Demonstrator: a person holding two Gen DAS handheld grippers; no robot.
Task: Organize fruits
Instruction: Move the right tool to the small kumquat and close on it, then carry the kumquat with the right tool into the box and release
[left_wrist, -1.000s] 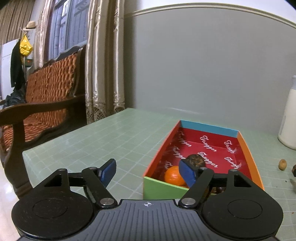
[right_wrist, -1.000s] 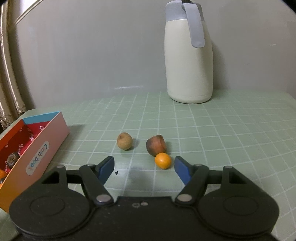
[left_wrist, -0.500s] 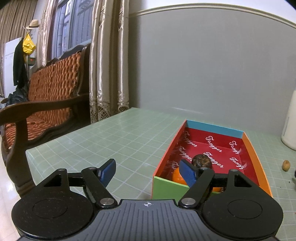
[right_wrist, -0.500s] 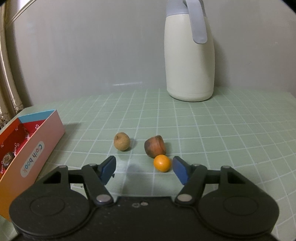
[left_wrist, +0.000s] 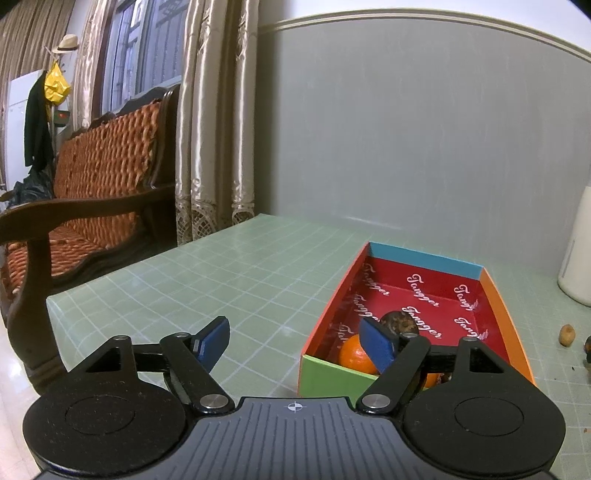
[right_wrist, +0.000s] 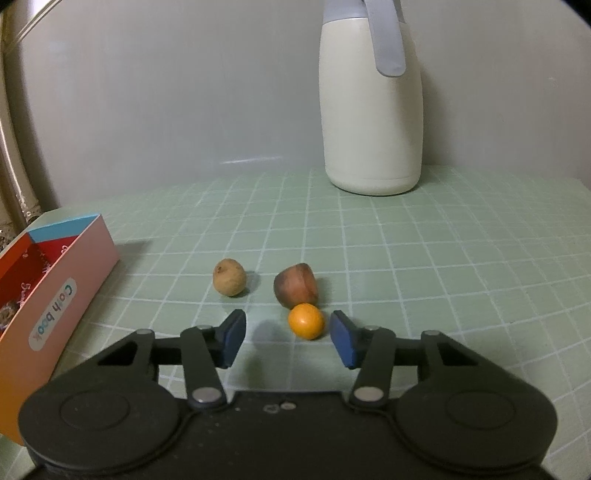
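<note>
Kumquat (right_wrist: 306, 320) between closing fingers (right_wrist: 233, 336)

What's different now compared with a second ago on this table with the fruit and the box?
The right gripper has crept closer to the small orange fruit, and its jaws are closing with that fruit between them, not yet pressed. Nothing was picked up or dropped. The tan fruit, brown fruit, jug and box stayed put; the left gripper stays open, empty.
</note>
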